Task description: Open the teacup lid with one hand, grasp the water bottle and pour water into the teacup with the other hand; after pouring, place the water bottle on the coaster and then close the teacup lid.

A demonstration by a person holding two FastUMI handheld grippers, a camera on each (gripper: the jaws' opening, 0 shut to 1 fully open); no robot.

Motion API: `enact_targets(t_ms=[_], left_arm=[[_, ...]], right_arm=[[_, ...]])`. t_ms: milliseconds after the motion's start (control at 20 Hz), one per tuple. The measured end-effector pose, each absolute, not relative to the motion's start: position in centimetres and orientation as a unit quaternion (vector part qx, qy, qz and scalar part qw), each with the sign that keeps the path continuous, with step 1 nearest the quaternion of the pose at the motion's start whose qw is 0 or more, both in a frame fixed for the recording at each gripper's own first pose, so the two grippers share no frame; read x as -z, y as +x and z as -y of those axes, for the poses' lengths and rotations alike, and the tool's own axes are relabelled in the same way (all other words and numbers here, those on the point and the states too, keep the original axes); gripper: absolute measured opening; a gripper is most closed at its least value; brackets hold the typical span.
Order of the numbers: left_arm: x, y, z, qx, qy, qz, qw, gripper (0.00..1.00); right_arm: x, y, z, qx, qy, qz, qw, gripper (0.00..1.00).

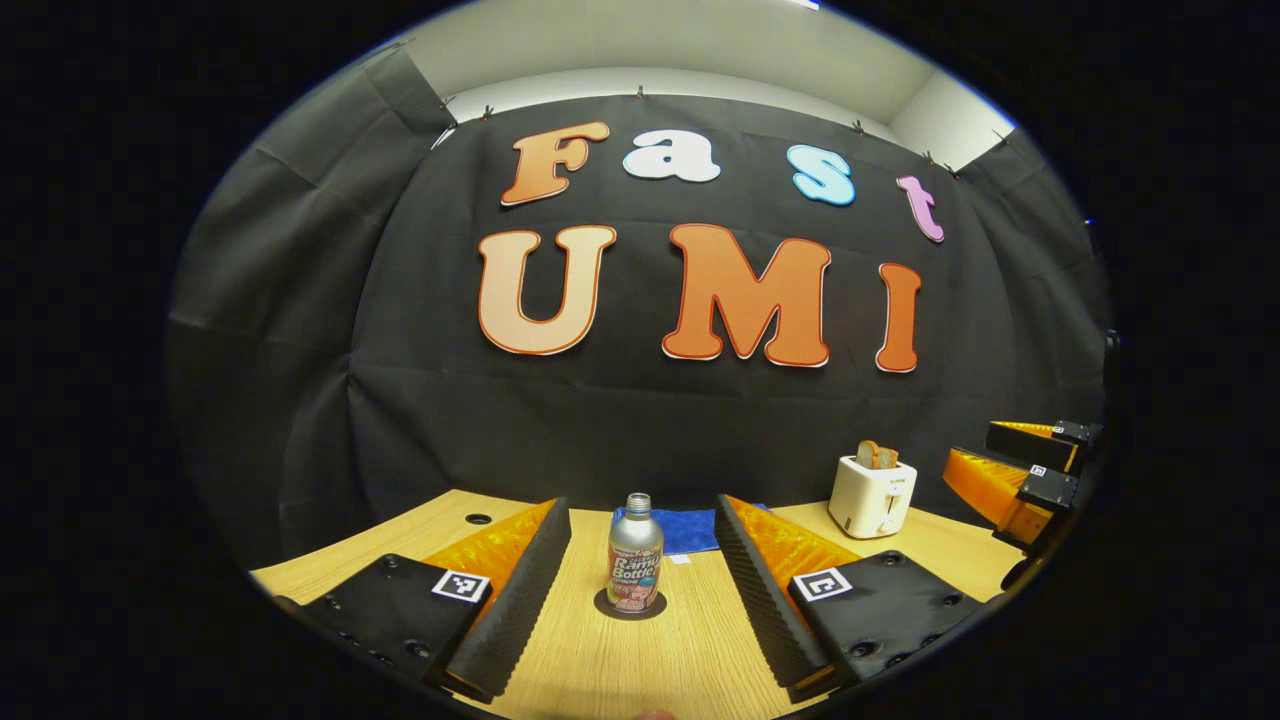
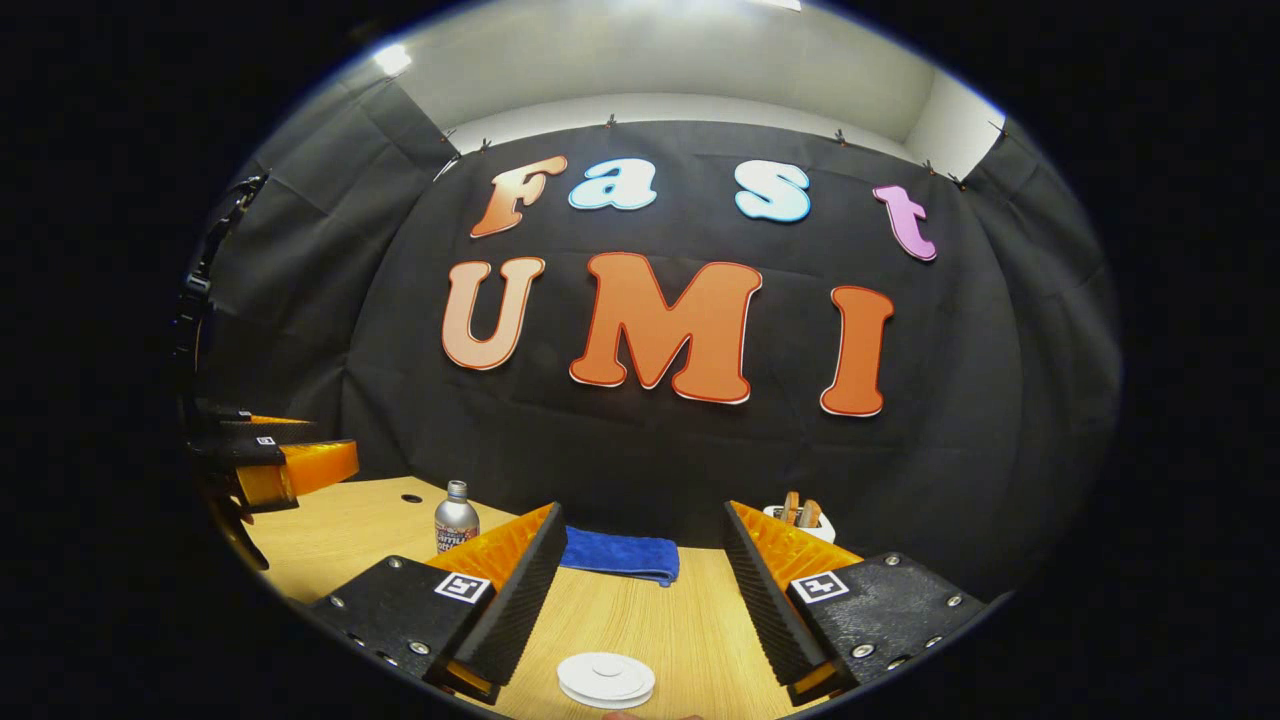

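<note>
One water bottle [image 1: 635, 552] stands on one coaster [image 1: 630, 605].

Black cloth wall [image 1: 620, 420] at the back, pinned along its top edge, folds at both sides. Above, a pale wall strip [image 1: 680, 80] and ceiling. Bright ceiling light [image 2: 392, 58] at upper left. Below, a light wooden table [image 1: 650, 660] with 1 small round hole [image 1: 478, 519].

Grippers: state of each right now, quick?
Left gripper: jaws open, holding nothing; water bottle stands between them on the coaster, untouched.
Right gripper: jaws open, empty; white teacup lid lies below.
</note>
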State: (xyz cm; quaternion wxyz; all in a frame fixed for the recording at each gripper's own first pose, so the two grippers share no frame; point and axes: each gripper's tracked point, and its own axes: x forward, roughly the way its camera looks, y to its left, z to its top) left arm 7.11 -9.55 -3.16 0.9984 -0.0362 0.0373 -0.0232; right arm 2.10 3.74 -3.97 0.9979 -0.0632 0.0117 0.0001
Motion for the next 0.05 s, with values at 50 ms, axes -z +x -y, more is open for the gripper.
enact_targets(t_ms=[50], left_arm=[[3.03, 7.23, 9.50, 0.021, -0.034, -0.037, 0.998, 0.94]], right_arm=[[3.96, 2.21, -3.73, 0.000, -0.060, -0.011, 0.998, 0.93]])
